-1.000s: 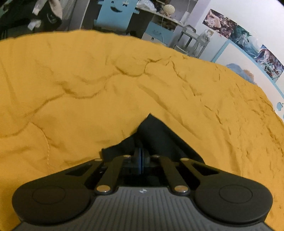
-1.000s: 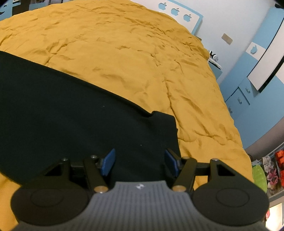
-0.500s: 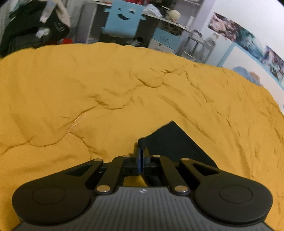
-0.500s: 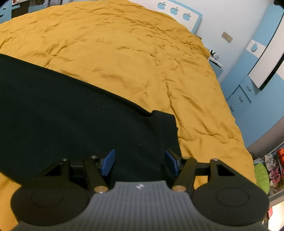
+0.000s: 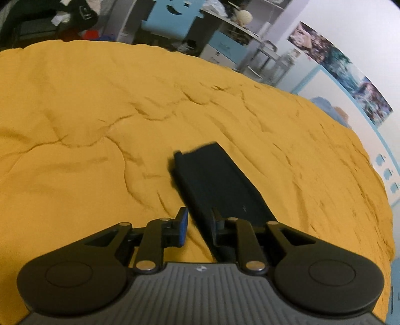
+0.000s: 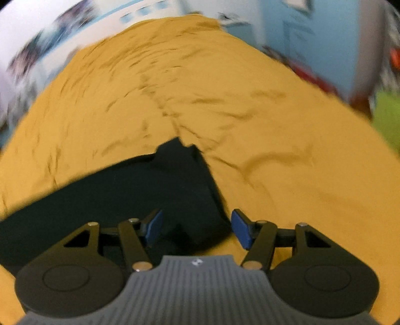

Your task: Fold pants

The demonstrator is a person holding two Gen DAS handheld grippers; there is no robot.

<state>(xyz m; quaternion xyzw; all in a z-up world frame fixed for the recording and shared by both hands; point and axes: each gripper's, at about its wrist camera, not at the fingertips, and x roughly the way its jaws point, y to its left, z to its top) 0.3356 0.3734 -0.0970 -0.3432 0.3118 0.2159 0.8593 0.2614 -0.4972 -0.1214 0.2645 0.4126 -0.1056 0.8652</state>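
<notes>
The black pants [image 5: 217, 180] lie on a yellow bed cover [image 5: 100, 120]. In the left wrist view a narrow leg end stretches away from my left gripper [image 5: 198, 220], which is open just above the near part of the fabric and holds nothing. In the right wrist view, which is blurred, a wider part of the pants [image 6: 150, 190] with a pointed corner lies flat under my right gripper [image 6: 196, 227]. That gripper is open, with its jaws wide over the cloth's right edge.
The yellow cover [image 6: 287, 150] fills most of both views. Beyond the bed's far edge stand a blue chair [image 5: 172, 17], a cluttered desk and a metal rack [image 5: 265, 57]. Posters hang on the white wall [image 5: 350, 82]. Blue cabinets [image 6: 312, 37] stand beyond the bed.
My left gripper has opened and let go of the pant leg, which now lies flat ahead. My right gripper, still open, has swung round fast to a new angle over the pants.
</notes>
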